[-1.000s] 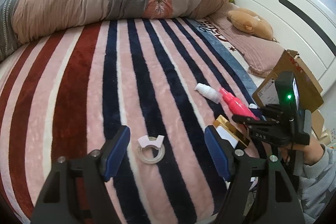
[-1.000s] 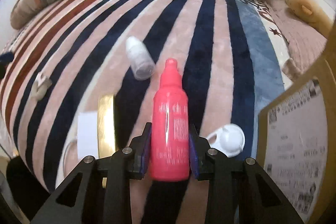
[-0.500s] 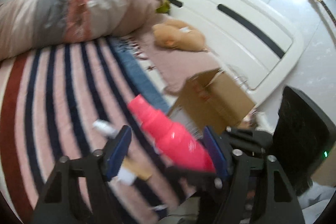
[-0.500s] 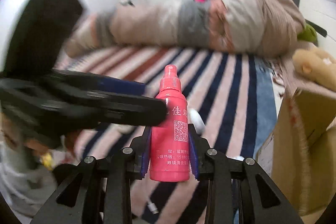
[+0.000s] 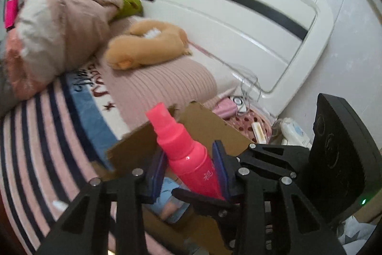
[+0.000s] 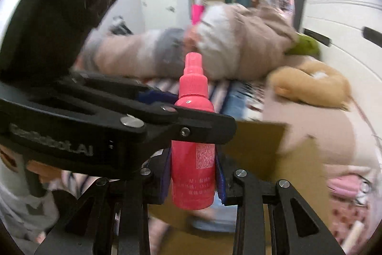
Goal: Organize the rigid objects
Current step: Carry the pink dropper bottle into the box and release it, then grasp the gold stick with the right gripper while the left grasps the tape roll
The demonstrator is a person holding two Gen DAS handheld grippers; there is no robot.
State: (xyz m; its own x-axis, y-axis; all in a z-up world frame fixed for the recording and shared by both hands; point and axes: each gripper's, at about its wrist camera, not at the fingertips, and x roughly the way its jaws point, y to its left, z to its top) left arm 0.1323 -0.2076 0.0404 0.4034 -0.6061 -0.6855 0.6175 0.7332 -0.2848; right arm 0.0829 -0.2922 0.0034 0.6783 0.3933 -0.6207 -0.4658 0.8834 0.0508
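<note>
One pink spray bottle (image 6: pixel 193 152) — glossy, white print and a QR square on its side, nozzle up — is clamped by the right gripper (image 6: pixel 193 179) above one open cardboard box (image 5: pixel 203 126). Half a second ago the left gripper (image 5: pixel 188 173) stood wide; now its blue pads (image 5: pixel 157 173) press the bottle too.

Two wrist cams, both up close

We look along each gripper's fingers toward the headboard (image 5: pixel 226 23); both views share the pink bottle (image 5: pixel 188 157), cardboard box (image 6: pixel 262 149) and plush toy (image 6: pixel 312 85).
</note>
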